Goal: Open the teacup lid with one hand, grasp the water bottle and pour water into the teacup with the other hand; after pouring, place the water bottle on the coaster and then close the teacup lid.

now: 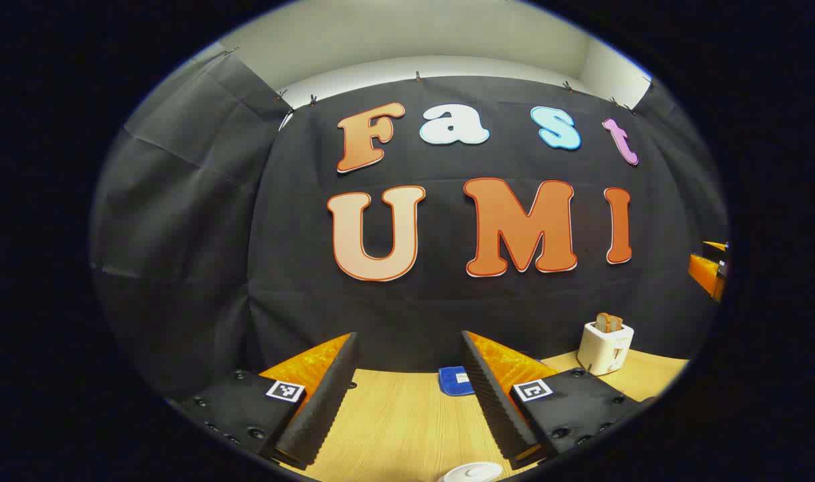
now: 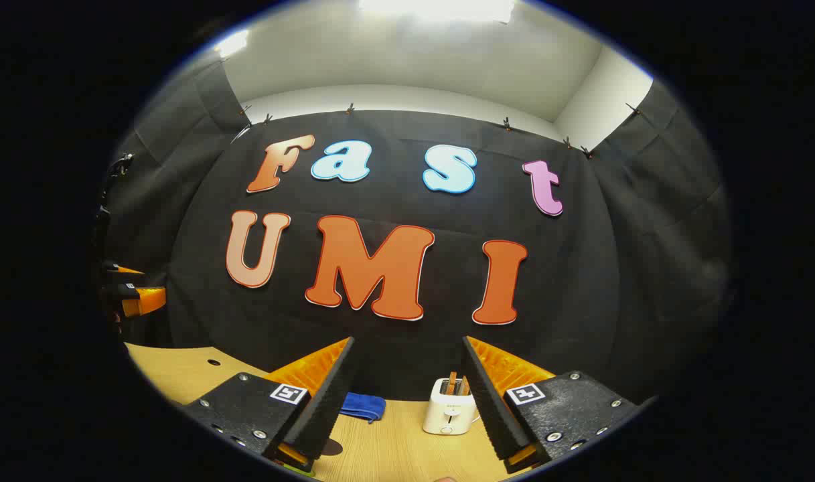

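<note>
White toaster (image 2: 449,407), blue cloth (image 2: 363,406), pale wood-grain table (image 1: 394,422), white lid (image 1: 473,472)

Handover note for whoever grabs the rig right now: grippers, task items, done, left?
Left gripper: open, holding nothing, raised over the wooden table.
Right gripper: open, holding nothing, also raised over the table.
A white round thing at the bottom edge of the left gripper view may be the teacup lid; too cropped to be sure.
Also on the table: a white toaster with toast and a blue cloth near the back wall.
Done: nothing yet, as far as shown.
Left: lift lid, grasp bottle, pour, set bottle on coaster, close lid.
</note>
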`<state>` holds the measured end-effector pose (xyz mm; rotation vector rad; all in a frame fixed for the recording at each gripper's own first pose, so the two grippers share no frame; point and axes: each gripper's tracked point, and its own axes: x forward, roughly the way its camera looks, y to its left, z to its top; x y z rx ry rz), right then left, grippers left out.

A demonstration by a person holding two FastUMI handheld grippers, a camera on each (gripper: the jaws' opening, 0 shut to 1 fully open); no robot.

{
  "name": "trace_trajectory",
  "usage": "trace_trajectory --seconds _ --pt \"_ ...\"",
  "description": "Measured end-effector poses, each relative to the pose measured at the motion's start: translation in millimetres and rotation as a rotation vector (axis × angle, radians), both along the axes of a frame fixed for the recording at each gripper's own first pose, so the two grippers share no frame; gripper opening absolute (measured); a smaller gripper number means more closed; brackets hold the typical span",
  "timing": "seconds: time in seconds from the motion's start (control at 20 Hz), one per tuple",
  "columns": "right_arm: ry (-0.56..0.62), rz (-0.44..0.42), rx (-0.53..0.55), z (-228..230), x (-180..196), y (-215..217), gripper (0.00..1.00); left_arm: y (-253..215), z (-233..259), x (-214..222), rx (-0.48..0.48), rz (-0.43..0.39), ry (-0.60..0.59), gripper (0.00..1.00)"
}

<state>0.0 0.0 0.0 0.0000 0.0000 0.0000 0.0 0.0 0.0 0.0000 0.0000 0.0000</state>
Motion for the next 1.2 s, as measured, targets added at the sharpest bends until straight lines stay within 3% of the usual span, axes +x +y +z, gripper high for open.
trace_trajectory --seconds 0.5,0.95,1.2 --pt "-0.016 0.014 0.040 -1.3 -4.3 3.1 0.98 -18.9 -0.2 -20.8 0.034 -0.019 -0.011 0.96" --pt "0.072 0.082 0.031 -28.6 0.1 15.8 0.98 -12.0 -12.1 -21.5 0.031 0.001 0.007 0.97" --pt "0.122 0.127 0.042 -52.9 0.9 24.3 0.98 -18.1 -35.6 -24.3 0.021 -0.031 0.041 0.97"
